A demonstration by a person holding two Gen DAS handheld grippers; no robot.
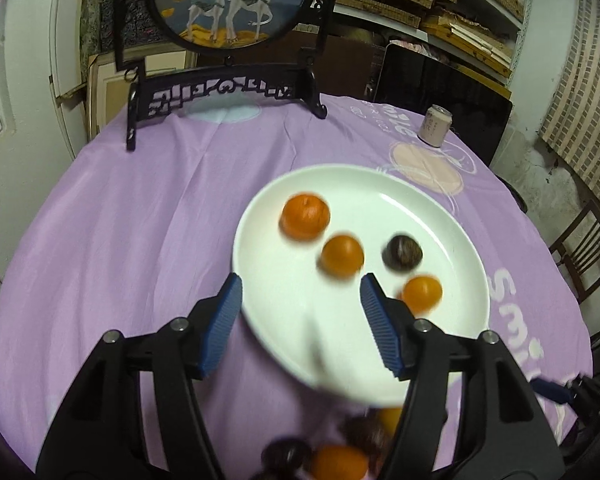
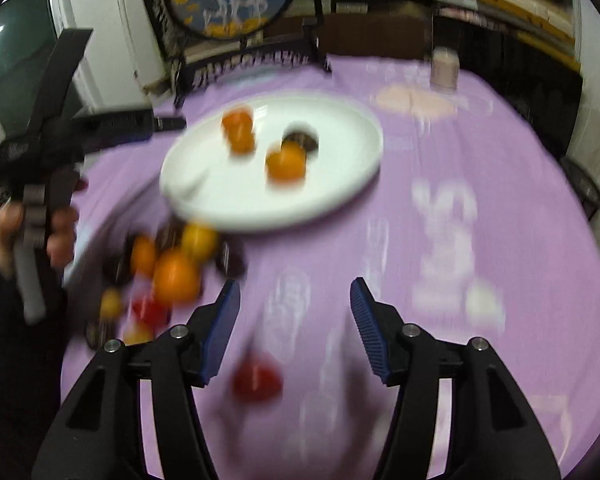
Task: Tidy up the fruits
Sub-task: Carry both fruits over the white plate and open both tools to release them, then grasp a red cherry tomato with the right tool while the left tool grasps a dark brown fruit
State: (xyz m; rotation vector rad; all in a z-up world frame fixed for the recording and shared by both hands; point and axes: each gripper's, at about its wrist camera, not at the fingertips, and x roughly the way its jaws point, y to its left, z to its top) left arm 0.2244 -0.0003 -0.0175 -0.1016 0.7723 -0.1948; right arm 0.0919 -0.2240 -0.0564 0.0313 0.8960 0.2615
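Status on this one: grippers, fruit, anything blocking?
Left gripper and right gripper: jaws open, empty. Four fruits on plate; pile beside it. Red fruit loose near right gripper.

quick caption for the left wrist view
Open left gripper over a white plate holding three orange fruits and one dark fruit.

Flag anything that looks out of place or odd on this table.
Nothing is spilled or broken. The odd one out is the dark fruit on the white plate, sitting among three orange fruits. A red fruit also lies alone on the purple cloth, apart from the loose pile beside the plate. Both views are blurred.
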